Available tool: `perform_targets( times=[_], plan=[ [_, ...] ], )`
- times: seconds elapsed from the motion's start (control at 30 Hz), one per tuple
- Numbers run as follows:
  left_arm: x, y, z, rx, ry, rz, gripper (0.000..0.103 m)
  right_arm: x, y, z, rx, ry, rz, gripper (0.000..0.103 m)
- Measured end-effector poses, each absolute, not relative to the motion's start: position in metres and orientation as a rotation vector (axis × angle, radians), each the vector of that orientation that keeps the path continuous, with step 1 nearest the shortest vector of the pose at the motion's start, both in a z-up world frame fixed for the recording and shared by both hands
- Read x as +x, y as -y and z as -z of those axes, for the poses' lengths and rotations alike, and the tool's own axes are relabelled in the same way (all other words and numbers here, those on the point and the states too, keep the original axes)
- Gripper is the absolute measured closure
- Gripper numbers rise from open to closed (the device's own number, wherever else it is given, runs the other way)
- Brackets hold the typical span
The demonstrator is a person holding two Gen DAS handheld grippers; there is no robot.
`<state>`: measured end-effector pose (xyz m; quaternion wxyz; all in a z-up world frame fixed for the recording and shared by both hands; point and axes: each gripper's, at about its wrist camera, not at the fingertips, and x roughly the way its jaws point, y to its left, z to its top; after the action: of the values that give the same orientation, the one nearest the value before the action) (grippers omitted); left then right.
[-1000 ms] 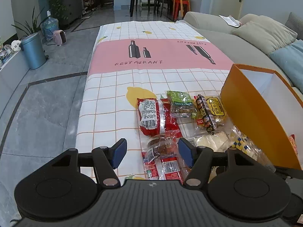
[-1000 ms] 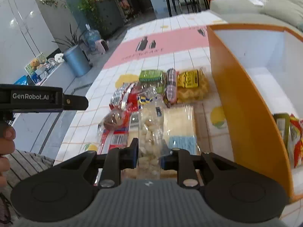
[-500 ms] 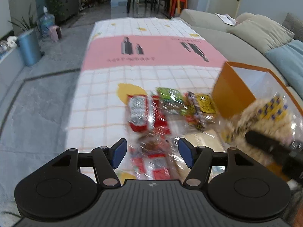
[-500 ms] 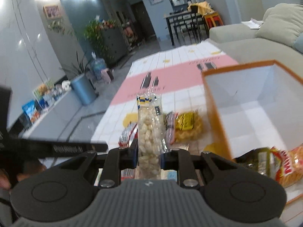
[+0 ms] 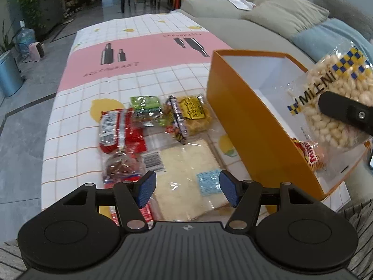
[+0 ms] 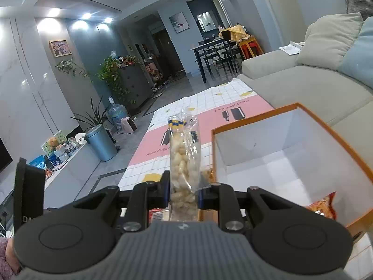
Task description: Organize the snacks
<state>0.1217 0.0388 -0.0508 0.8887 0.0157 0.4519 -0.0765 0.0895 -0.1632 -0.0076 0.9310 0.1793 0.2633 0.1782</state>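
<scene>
Since the earlier frames the clear bag of pale puffed snacks (image 6: 183, 163) has left the tablecloth and now hangs lifted above the orange box (image 5: 251, 126), and the left gripper (image 5: 185, 187) has shifted so that a flat pale packet (image 5: 186, 163) lies between its blue pads instead of the red wrappers. The right gripper (image 6: 183, 193) is clamped tight on the lower part of the bag, which stands upright between its fingers; in the left wrist view the same bag (image 5: 333, 98) shows blue-and-yellow checks and one black finger (image 5: 345, 114) across its front. The left gripper is spread wide with nothing between its pads, held over the table and clear of the packets. The box is open-topped with a white interior, and an orange-red snack packet (image 5: 310, 156) lies at its near end. On the checked tablecloth (image 5: 139, 53), left of the box, the remaining snacks lie close together: a red packet (image 5: 116, 128), a green packet (image 5: 145, 103), a yellow packet (image 5: 193, 112), a dark stick-shaped packet (image 5: 178, 119) and a clear wrapper with a brown pastry (image 5: 121, 165). A grey sofa (image 6: 303, 86) runs beside the table.
</scene>
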Motion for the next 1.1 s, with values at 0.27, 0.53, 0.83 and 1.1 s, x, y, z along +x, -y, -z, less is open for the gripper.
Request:
perform_targets(
  times=[0.27,0.53,0.83,1.1],
  plan=[
    [0.149,-0.022,0.072,-0.035,-1.062,0.157,0.023,0.094,0.194,0.017,0.372,-0.557,-0.336,0.084],
    [0.175,-0.006,0.108,-0.004,-1.176,0.104,0.013,0.099,0.201,0.025,0.406,-0.579,-0.332,0.083],
    [0.180,0.006,0.127,0.117,-1.098,0.017,0.000,0.109,0.206,0.030,0.428,-0.604,-0.328,0.083],
    [0.173,0.012,0.133,0.136,-1.017,-0.036,0.000,0.112,0.207,0.029,0.446,-0.607,-0.335,0.083]
  ],
)
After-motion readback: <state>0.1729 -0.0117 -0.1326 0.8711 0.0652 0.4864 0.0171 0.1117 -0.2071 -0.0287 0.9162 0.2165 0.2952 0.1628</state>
